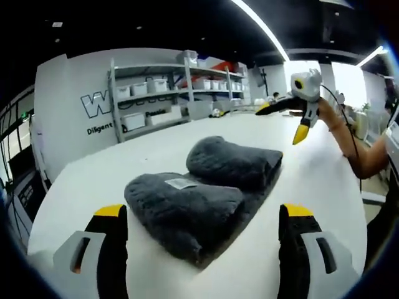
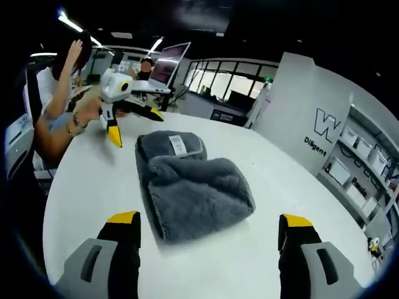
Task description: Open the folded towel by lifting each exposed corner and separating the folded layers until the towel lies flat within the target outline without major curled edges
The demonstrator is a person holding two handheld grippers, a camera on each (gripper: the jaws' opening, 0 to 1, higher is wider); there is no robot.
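Towel (image 1: 209,193) of thick grey plush lies folded near the middle of the white table (image 1: 324,187), doubled into two soft rolls with a small white label (image 1: 181,183) on the upper layer; it looks light, limp and grippy rather than slick, so it should drape and sag when lifted instead of holding shape, and nothing about it is fragile. Best hold, as I judge it, is a thin exposed corner or the bound edge beside the label, pinching one layer only, since the fat rolled folds are too bulky and would drag both layers along. In the left gripper view the left gripper (image 1: 202,240) has its jaws spread wide and empty, the towel sitting between and just beyond them at 12 o'clock. In the right gripper view the right gripper (image 2: 209,246) is likewise wide open and empty, the towel at 12 o'clock and the label at its far end. Bare table surrounds the towel on all sides, giving ample room to spread it; no target outline is discernible. Shelving (image 1: 162,93) stands well beyond the far table edge
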